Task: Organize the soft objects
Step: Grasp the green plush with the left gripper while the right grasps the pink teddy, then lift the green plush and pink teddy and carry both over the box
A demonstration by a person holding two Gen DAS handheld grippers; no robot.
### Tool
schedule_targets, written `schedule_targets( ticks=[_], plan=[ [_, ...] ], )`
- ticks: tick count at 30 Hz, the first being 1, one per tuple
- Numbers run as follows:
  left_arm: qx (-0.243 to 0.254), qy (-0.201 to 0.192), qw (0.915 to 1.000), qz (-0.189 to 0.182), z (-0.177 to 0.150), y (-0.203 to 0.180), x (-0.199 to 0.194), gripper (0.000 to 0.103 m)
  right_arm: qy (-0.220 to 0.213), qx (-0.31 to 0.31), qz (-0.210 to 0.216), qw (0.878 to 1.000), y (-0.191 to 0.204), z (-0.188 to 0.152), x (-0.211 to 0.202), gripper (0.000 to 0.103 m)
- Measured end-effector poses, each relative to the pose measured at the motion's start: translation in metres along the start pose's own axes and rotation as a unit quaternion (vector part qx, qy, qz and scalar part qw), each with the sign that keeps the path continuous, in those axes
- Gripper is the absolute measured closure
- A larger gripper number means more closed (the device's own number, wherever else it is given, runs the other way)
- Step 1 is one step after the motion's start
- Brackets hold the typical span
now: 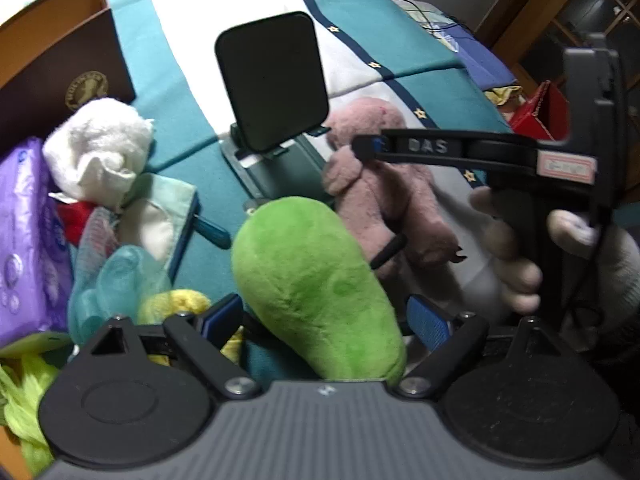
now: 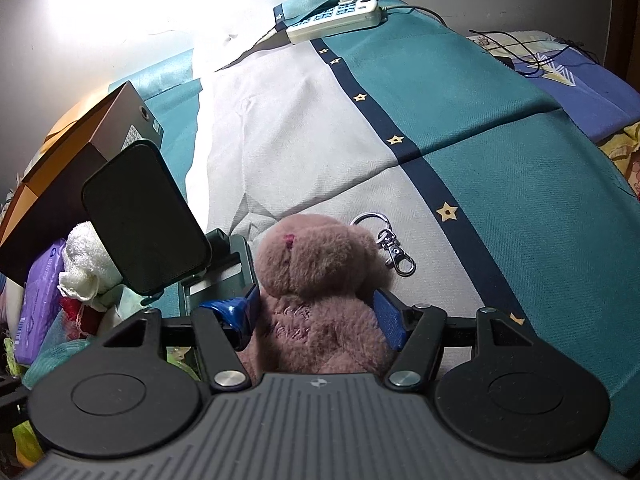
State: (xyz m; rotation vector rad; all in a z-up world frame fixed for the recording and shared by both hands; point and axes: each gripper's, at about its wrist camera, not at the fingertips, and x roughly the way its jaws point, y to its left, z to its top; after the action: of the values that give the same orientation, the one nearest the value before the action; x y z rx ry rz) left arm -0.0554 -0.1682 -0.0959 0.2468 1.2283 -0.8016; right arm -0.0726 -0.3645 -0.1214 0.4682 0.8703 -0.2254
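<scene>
A green plush toy (image 1: 316, 288) lies between the blue pads of my left gripper (image 1: 326, 320), whose jaws stand wide and do not squeeze it. A pink plush bear (image 2: 316, 292) sits on the bedspread; my right gripper (image 2: 316, 312) is shut on its body, both blue pads pressing its sides. The bear also shows in the left wrist view (image 1: 380, 184), with the right gripper's black frame (image 1: 480, 152) and the gloved hand around it.
A dark phone on a stand (image 1: 272, 80) stands in the middle. A pile of cloths, a white towel (image 1: 100, 144) and a purple pack (image 1: 24, 240) lies left beside a brown box (image 1: 60, 60). A metal key clip (image 2: 394, 252) and a power strip (image 2: 334, 20) lie on the bedspread.
</scene>
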Motion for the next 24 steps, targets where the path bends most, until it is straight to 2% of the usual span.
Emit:
schedule_targets(
  ticks=[2, 5, 8, 14, 20, 24],
  plan=[
    [-0.005, 0.009, 0.9998, -0.014, -0.001, 0.001, 0.005, 0.014, -0.004, 0.007, 0.002, 1.0, -0.001, 0.002, 0.004, 0.055],
    [-0.021, 0.023, 0.9995, 0.003, 0.0, 0.006, 0.018, 0.014, 0.004, 0.018, 0.008, 1.0, -0.002, 0.004, 0.013, 0.054],
    [-0.044, 0.025, 0.9987, -0.011, 0.0, 0.012, 0.024, 0.013, 0.007, 0.014, 0.012, 1.0, 0.0, 0.004, 0.02, 0.056],
    [-0.029, 0.0, 0.9995, -0.012, 0.0, 0.006, 0.024, 0.023, -0.007, 0.021, 0.038, 0.999, -0.011, 0.003, 0.017, 0.068],
    [-0.021, -0.024, 0.9995, -0.008, -0.002, 0.005, 0.014, 0.028, -0.033, 0.031, 0.043, 0.998, -0.023, 0.001, 0.001, 0.07],
    [-0.005, -0.06, 0.9982, -0.001, 0.001, 0.004, -0.003, 0.028, -0.061, 0.028, 0.033, 0.997, -0.029, 0.004, -0.016, 0.07]
  ],
)
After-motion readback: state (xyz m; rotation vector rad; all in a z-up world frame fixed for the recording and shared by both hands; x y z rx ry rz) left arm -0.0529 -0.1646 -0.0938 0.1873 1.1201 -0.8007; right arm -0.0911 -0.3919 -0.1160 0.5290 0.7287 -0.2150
